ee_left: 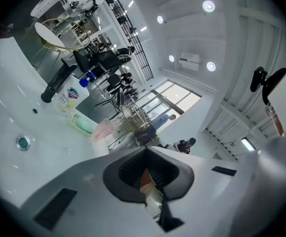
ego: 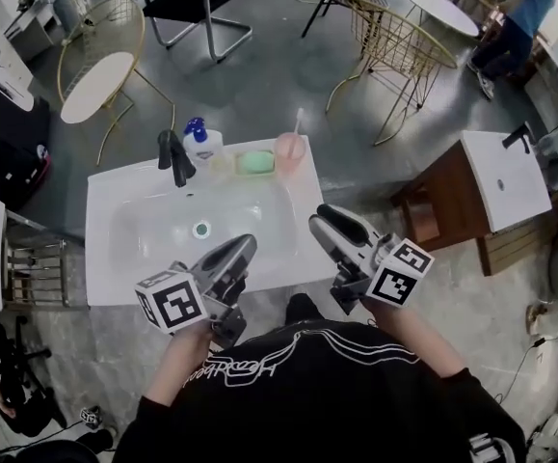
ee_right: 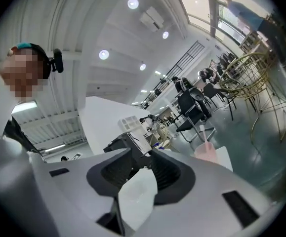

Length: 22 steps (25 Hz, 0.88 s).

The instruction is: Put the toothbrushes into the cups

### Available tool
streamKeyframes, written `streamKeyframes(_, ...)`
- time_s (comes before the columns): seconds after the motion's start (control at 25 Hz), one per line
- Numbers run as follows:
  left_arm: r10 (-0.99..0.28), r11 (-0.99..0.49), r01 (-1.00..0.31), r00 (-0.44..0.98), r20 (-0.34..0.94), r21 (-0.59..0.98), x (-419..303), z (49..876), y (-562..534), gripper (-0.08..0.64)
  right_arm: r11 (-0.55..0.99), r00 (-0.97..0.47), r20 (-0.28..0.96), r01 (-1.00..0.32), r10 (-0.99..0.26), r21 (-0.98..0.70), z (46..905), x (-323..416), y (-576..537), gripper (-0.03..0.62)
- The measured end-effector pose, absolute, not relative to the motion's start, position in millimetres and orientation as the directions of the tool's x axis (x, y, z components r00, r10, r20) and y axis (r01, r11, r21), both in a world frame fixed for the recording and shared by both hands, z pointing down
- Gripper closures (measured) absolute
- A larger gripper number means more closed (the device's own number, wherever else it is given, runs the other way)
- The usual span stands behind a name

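Observation:
A pink cup [ego: 289,149] stands at the back right rim of the white sink [ego: 115,287], with a pale toothbrush [ego: 298,122] upright in it. The cup also shows in the left gripper view [ee_left: 103,131] and, with the toothbrush [ee_right: 202,132], in the right gripper view [ee_right: 206,152]. My left gripper [ego: 250,247] hovers over the sink's front edge, well short of the cup; its jaws [ee_left: 145,174] show only a narrow gap and hold nothing. My right gripper [ego: 327,218] is raised over the front right corner, open [ee_right: 140,169] and empty.
A black faucet [ego: 174,157], a blue-capped soap bottle [ego: 199,143] and a green soap dish [ego: 255,162] line the sink's back rim. A wooden cabinet with a second basin [ego: 500,177] stands to the right. Gold wire chairs [ego: 394,51] and a person [ego: 519,17] are behind.

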<state>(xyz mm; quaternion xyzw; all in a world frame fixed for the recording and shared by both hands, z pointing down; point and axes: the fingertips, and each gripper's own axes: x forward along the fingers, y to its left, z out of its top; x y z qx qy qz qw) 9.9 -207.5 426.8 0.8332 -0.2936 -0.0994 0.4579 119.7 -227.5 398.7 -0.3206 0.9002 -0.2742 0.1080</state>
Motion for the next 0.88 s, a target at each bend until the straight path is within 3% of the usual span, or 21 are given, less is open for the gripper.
streamKeyframes(0.36, -0.535, -0.518, -0.382, 0.843, 0.058, 0.766, 9.9, 399.1, -154.5, 0.554, 0.702, -0.814, -0.057, -0.461, -0.578, -0.543, 372.0, 100.2, -146.3, 0.552)
streamKeyframes(0.6, -0.504, -0.626, -0.436, 0.859, 0.092, 0.647, 15.7, 384.5, -124.3, 0.554, 0.719, -0.833, -0.036, -0.453, -0.552, -0.527, 363.9, 94.5, -115.7, 0.56)
streamKeyframes(0.88, -0.499, -0.621, -0.441, 0.86, 0.107, 0.648, 11.5, 388.1, -108.3, 0.554, 0.701, -0.824, -0.009, -0.477, -0.567, -0.53, 374.2, 88.0, -101.6, 0.563)
